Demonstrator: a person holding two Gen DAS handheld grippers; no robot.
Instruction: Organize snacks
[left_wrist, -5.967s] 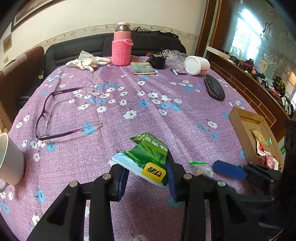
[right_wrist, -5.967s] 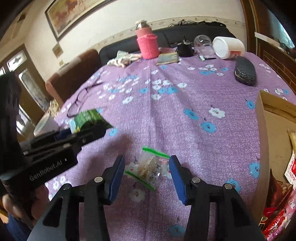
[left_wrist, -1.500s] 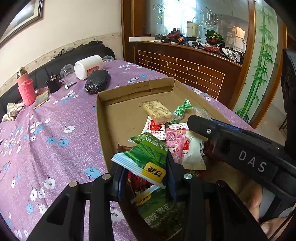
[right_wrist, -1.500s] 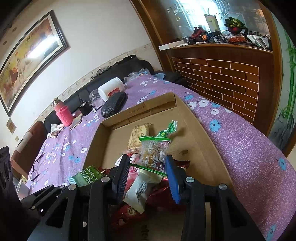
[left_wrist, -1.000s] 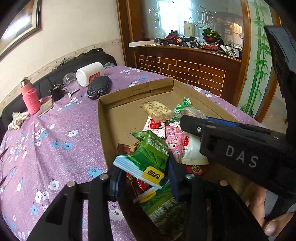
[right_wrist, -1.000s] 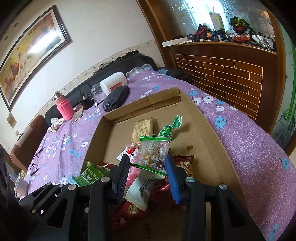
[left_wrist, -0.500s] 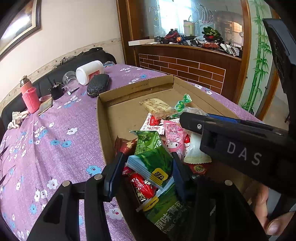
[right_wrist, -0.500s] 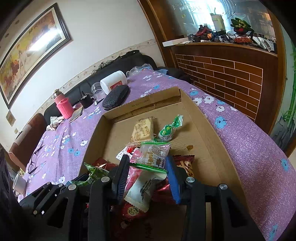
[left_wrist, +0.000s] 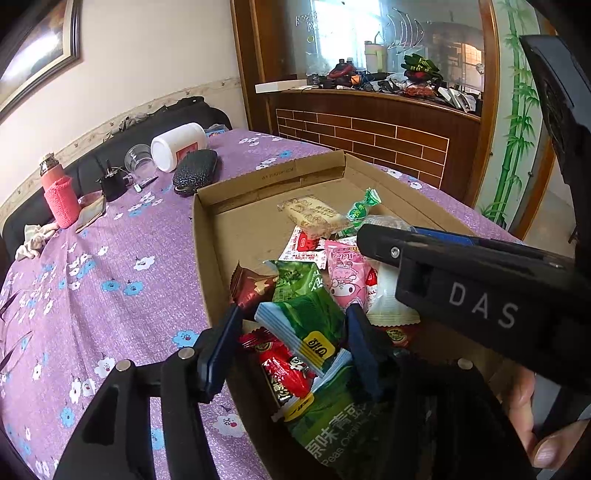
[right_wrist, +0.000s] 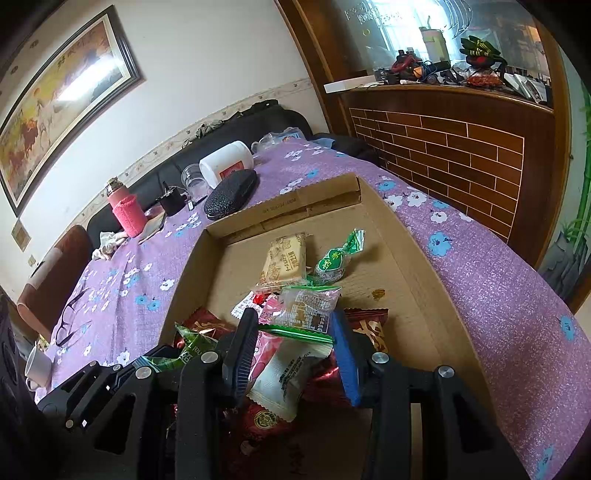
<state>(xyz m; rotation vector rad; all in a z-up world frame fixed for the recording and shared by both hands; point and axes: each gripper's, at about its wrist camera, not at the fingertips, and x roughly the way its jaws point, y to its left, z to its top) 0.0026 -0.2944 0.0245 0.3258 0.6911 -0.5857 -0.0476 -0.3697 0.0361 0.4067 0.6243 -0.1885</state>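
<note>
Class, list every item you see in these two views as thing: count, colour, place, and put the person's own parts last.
cardboard box: one, brown, on the table
purple cloth: one, flowered, covering the table
snack packets: many, mixed colours, piled at the box's near end
biscuit packet: one, beige, mid-box
green candy: one, beside the biscuit packet
green pea packet: one, between the left jaws
clear packet: one, green-edged, in the right jaws
white jar: one, lying at the far table edge
glasses case: one, black, beside the jar
pink bottle: one, far left
left gripper: black, jaws opening
right gripper: black, shut on the clear packet
hand: one, lower right, left view
</note>
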